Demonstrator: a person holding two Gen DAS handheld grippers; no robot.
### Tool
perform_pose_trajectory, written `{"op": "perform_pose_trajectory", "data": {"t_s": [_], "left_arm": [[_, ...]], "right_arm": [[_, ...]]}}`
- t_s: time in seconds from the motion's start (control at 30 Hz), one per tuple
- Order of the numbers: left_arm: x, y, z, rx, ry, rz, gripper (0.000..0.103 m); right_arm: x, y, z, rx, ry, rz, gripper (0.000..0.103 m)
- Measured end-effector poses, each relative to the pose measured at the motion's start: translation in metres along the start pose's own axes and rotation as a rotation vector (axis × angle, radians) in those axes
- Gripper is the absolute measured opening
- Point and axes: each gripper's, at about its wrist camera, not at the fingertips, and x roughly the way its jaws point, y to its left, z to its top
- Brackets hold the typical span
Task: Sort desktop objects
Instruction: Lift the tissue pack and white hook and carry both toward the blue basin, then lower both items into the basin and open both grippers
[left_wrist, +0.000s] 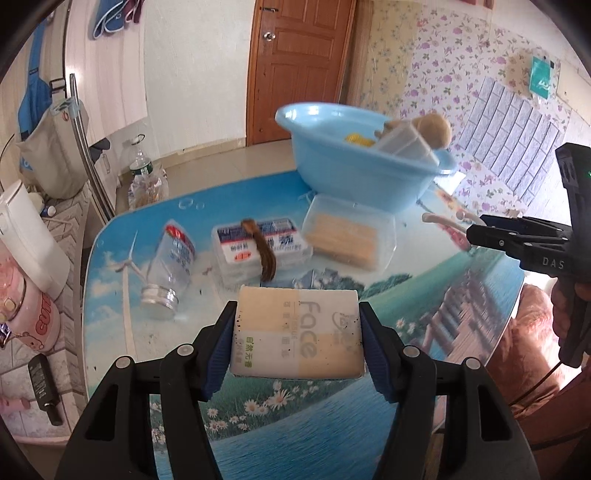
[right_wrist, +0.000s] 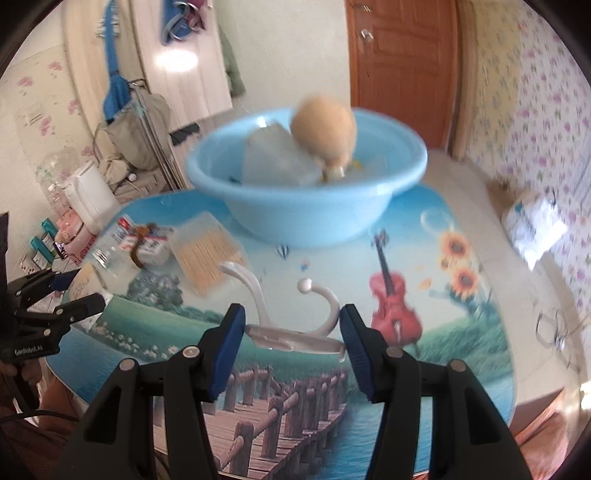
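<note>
The round table (left_wrist: 461, 280), covered in a printed scene of a boardwalk, water, daisies, sunflowers and a red violin, carries everything else. At its far side stands the light blue basin (left_wrist: 343, 173), which holds a tan plush toy (left_wrist: 436, 129), a clear lidded box (left_wrist: 404, 146) leaning on the rim, and something yellow that is partly hidden. Just in front of the basin lies a clear box of wooden sticks (left_wrist: 347, 238), and beside it to the left a labelled plastic box (left_wrist: 258, 247) with a brown hair tie (left_wrist: 264, 251) draped across it. Further left an empty glass jar (left_wrist: 168, 271) lies on its side, mouth toward the camera. The left gripper (left_wrist: 297, 338) is clamped on a pack of face tissues (left_wrist: 297, 336), its blue pads pressing both short ends, the pack raised clear of the tabletop. The right gripper (right_wrist: 291, 341) grips a white wall hook (right_wrist: 295, 325) by its clear flat base plate, which spans from one pad to the other, with the double prongs curling upward toward the basin; the view is blurred.
</note>
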Motion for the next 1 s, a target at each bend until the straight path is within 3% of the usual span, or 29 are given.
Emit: {"op": "perform_pose_trajectory", "data": {"t_s": [0.27, 0.57, 1.0], "left_arm": [[-0.004, -0.015, 0.023, 0.046, -0.033, -0.010, 0.062], [0.004, -0.032, 0.069, 0.080, -0.091, -0.058, 0.062], [0.034, -0.056, 0.142, 0.177, -0.158, -0.076, 0.062]], "right_arm": [[-0.040, 0.011, 0.027, -0.148, -0.113, 0.055, 0.053], [-0.028, -0.023, 0.049, -0.088, -0.135, -0.011, 0.052], [-0.004, -0.044, 0.087, -0.096, -0.162, -0.015, 0.053]]}}
